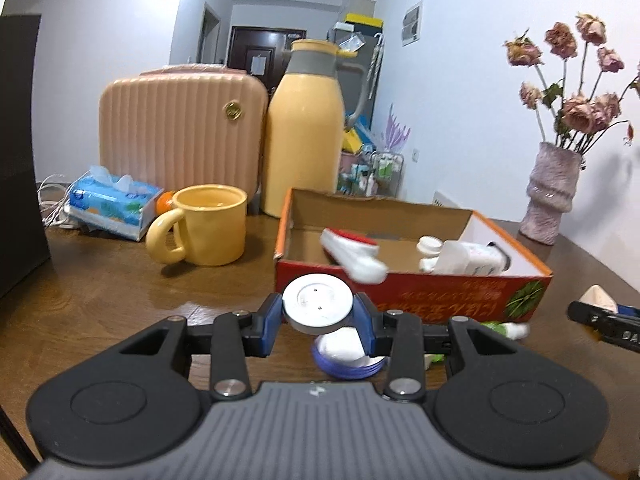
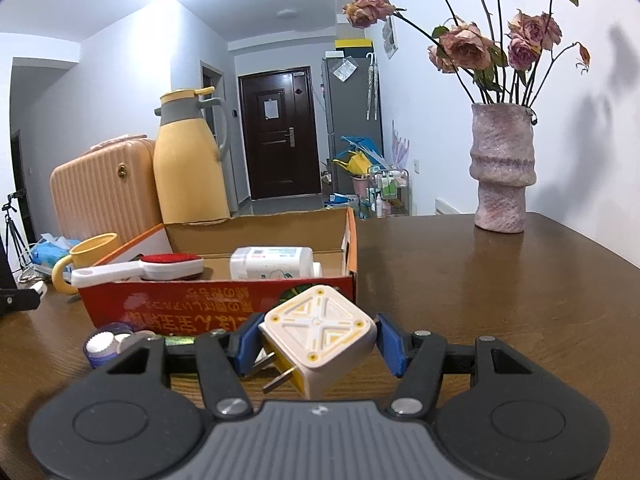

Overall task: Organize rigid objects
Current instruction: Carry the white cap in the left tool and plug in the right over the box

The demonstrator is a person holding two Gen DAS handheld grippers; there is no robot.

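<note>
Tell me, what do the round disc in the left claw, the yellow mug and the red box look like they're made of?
The round disc looks like brushed metal or silvery plastic: a dull grey sheen with two tiny holes. The yellow mug seems glazed ceramic, with thick walls and a soft gloss. The red box is cardboard: brown raw insides and a printed outer face.
</note>
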